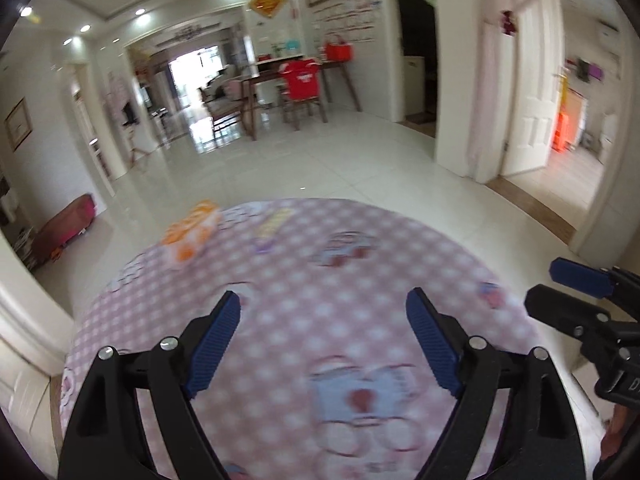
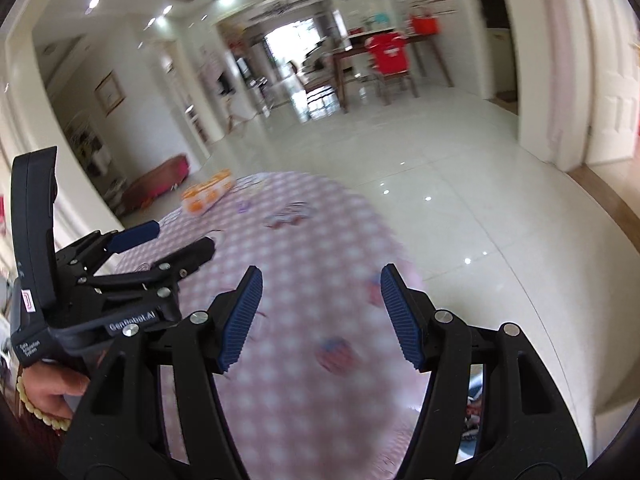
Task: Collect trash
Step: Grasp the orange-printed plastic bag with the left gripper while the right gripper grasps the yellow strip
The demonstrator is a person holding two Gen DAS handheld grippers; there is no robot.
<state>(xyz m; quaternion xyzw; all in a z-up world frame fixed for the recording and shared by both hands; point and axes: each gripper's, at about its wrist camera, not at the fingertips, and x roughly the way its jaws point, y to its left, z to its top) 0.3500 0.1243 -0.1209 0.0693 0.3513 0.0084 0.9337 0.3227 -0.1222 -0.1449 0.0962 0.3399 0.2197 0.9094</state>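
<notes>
A round table with a pink checked cartoon cloth (image 1: 304, 280) fills the lower part of both views (image 2: 304, 280). An orange-and-white packet (image 1: 192, 234) lies at its far left edge; it also shows in the right wrist view (image 2: 208, 194). A small flat yellow-purple wrapper (image 1: 274, 224) lies further right near the far edge. My left gripper (image 1: 322, 316) is open and empty above the near part of the table. My right gripper (image 2: 320, 292) is open and empty beside it. The frames are blurred.
Glossy white tiled floor (image 1: 320, 160) lies beyond the table. A wooden dining table with a red-covered chair (image 1: 300, 84) stands far back. A low pink bench (image 1: 68, 228) stands by the left wall. A white door (image 1: 532, 92) stands open at right.
</notes>
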